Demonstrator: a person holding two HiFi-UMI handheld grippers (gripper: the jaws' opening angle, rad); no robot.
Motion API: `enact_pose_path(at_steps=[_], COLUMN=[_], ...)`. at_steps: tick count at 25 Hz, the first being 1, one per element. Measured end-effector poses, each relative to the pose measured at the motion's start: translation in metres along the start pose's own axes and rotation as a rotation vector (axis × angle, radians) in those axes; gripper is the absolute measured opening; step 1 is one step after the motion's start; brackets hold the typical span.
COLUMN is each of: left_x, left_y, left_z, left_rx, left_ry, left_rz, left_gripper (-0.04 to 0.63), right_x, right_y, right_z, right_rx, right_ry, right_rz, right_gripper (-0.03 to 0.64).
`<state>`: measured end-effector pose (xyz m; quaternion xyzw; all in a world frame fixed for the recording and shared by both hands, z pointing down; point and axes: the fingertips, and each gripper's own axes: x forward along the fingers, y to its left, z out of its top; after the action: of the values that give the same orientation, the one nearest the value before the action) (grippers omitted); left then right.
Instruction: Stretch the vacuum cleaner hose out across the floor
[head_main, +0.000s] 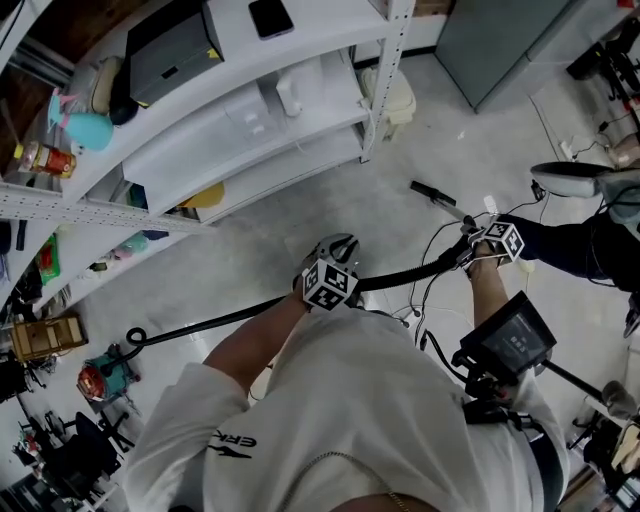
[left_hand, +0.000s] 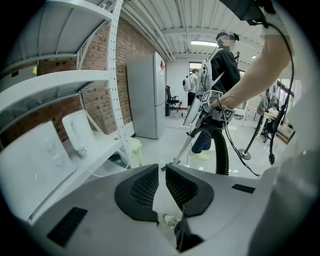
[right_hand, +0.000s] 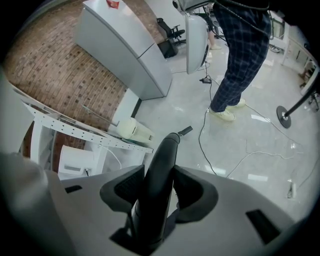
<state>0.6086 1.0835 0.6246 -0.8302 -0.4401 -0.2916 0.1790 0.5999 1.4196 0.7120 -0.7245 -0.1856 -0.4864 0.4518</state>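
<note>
The black vacuum hose (head_main: 230, 318) runs over the pale floor from a loop at the left, passes under my left gripper (head_main: 330, 270) and rises to my right gripper (head_main: 495, 240). In the right gripper view my right gripper (right_hand: 159, 175) is shut on the hose's smooth black end tube (right_hand: 167, 150), one pad against each side, and the tube's tip (right_hand: 185, 131) points at the floor. In the left gripper view my left gripper (left_hand: 161, 172) is shut with nothing between its pads. The ribbed hose (left_hand: 221, 152) hangs ahead of it, apart from the jaws.
White metal shelving (head_main: 250, 130) stands to the left with boxes and small items on it. A grey cabinet (head_main: 500, 40) stands at the far right, a cream appliance (right_hand: 132, 130) by the shelf post. A person in plaid trousers (right_hand: 240, 55), loose cables (right_hand: 250, 150) and a stand base (right_hand: 285, 116) lie ahead.
</note>
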Motion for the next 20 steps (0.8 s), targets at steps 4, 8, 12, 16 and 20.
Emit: enact_pose_path(at_steps=[4,8,12,16,20], left_x=[0.020,0.035,0.049,0.057,0.064], left_y=[0.016,0.025,0.027,0.019,0.009], left_z=[0.019,0.033,0.041,0.042,0.045], left_rx=[0.025,0.048,0.037,0.013,-0.037], left_ry=[-0.001,-0.003,0.006,0.025,0.037], left_rz=[-0.030,-0.048,-0.034,-0.007,0.036], left_gripper=[0.031,0.031,0.031,0.031,0.031], right_x=[0.009,0.018,0.030,0.038,0.044], right_y=[0.007,0.008,0.008,-0.002,-0.010], right_z=[0.016,0.023,0.040,0.055,0.072], right_rx=[0.024,0.043,0.053,0.060,0.042], right_ry=[0.003,0.015,0.026,0.047,0.077], right_rz=[-0.016,-0.027,-0.017,-0.010,-0.014], right_gripper=[0.178,0.178,0.178,0.178,0.179])
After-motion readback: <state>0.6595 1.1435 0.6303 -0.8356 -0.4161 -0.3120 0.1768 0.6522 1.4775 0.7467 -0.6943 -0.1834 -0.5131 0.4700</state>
